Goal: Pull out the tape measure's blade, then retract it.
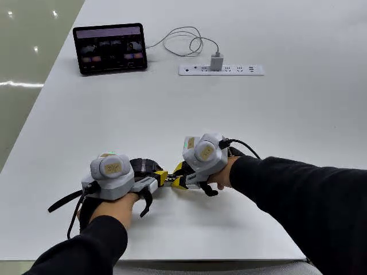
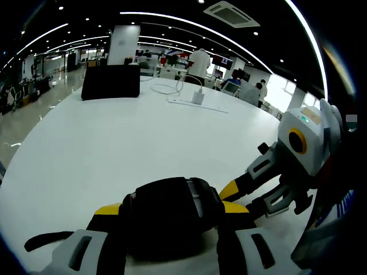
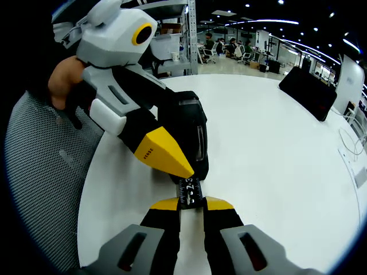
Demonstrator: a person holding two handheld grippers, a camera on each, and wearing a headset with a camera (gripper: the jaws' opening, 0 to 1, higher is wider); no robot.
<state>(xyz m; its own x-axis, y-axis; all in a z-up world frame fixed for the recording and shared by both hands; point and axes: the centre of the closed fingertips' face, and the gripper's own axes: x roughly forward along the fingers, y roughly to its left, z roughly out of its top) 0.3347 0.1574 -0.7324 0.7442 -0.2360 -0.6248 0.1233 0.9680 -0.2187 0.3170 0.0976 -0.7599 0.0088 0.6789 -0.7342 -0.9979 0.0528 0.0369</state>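
Near the front edge of the white table (image 1: 229, 114), the left gripper (image 2: 171, 207) hugs the black tape measure (image 2: 166, 226) (jaws tight on both sides), and the right gripper (image 3: 192, 205) pinches its short blade (image 3: 190, 192).

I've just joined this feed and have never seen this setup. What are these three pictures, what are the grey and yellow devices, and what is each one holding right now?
There is no robot here: a person holds a hand-held gripper in each hand at a white table. The head view looks down from the person's headset. Each round view comes from a camera riding on one gripper, looking along its jaws. The left gripper has its jaws closed around the black tape measure. The right gripper pinches the blade, which is pulled out only a little. Farther back lie a tablet and a power strip with a charger plugged in.
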